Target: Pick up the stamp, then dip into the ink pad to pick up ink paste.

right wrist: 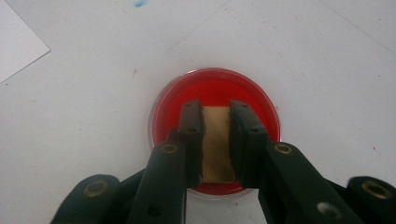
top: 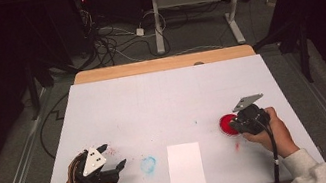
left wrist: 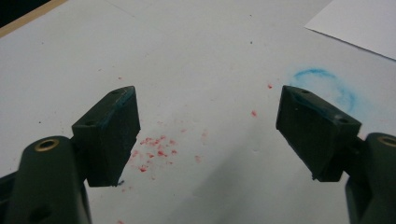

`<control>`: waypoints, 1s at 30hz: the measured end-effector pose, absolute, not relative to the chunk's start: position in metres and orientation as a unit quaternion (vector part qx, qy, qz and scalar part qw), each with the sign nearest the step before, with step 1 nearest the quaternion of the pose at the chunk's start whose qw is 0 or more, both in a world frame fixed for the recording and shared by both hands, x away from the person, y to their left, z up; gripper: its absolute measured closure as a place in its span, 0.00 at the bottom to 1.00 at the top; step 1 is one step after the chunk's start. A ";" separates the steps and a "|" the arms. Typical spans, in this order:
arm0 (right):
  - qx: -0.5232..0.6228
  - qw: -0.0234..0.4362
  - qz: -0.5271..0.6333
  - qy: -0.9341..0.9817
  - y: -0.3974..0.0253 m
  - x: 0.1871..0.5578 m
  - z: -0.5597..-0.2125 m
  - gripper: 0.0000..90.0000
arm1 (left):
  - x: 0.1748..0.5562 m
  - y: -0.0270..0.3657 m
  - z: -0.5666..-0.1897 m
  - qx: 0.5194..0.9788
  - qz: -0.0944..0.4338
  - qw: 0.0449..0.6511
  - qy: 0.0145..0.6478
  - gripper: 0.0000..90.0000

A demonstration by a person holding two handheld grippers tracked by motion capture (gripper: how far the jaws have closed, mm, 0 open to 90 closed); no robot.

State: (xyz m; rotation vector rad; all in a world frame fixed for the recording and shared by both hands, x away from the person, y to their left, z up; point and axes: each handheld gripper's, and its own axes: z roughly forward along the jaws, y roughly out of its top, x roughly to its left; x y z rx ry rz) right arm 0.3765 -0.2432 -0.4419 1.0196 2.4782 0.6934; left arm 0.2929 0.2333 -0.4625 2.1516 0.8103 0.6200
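Right gripper [right wrist: 215, 140]: clenched on tan rectangular block [right wrist: 216, 144] over round red-paint dish [right wrist: 173, 93], bench [top: 167, 96] at 4 o'clock. Left gripper [left wrist: 208, 135]: released, 8 o'clock. No legible writing.

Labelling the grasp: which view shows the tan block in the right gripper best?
Right gripper view: the tan block sits clamped in the right gripper, over the red dish. In the high view the gripper covers it; the left gripper view faces elsewhere.

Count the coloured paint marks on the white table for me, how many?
3: a blue ring smear left of the white paper sheet; red speckles by the open left gripper; a small red smudge near the round red paint dish. Fainter specks may be hidden.
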 end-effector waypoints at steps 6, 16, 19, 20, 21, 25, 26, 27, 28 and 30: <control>0.359 0.185 0.249 0.880 -0.243 0.377 -0.440 0.85 | 0.297 0.236 -0.464 0.836 0.239 0.377 0.319 0.24; 0.355 0.212 0.287 0.864 -0.244 0.372 -0.417 0.85 | 0.297 0.236 -0.464 0.838 0.239 0.379 0.313 0.24; 0.355 0.216 0.300 0.858 -0.248 0.370 -0.411 0.85 | 0.296 0.236 -0.464 0.837 0.239 0.379 0.313 0.24; 0.356 0.216 0.302 0.857 -0.249 0.370 -0.408 0.85 | 0.295 0.236 -0.464 0.838 0.240 0.379 0.312 0.24; 0.356 0.217 0.307 0.855 -0.250 0.369 -0.405 0.85 | 0.296 0.236 -0.465 0.839 0.238 0.378 0.312 0.24; 0.350 0.224 0.329 0.848 -0.254 0.365 -0.390 0.85 | 0.296 0.237 -0.465 0.837 0.238 0.379 0.314 0.24; 0.348 0.227 0.333 0.846 -0.254 0.364 -0.387 0.85 | 0.296 0.238 -0.465 0.838 0.238 0.378 0.315 0.24; 0.347 0.226 0.338 0.845 -0.255 0.363 -0.383 0.85 | 0.296 0.238 -0.465 0.838 0.238 0.378 0.315 0.24; 0.347 0.226 0.338 0.845 -0.255 0.363 -0.383 0.85 | 0.296 0.238 -0.465 0.837 0.238 0.379 0.316 0.24; 0.343 0.230 0.347 0.842 -0.256 0.359 -0.375 0.85 | 0.295 0.238 -0.465 0.836 0.239 0.379 0.317 0.24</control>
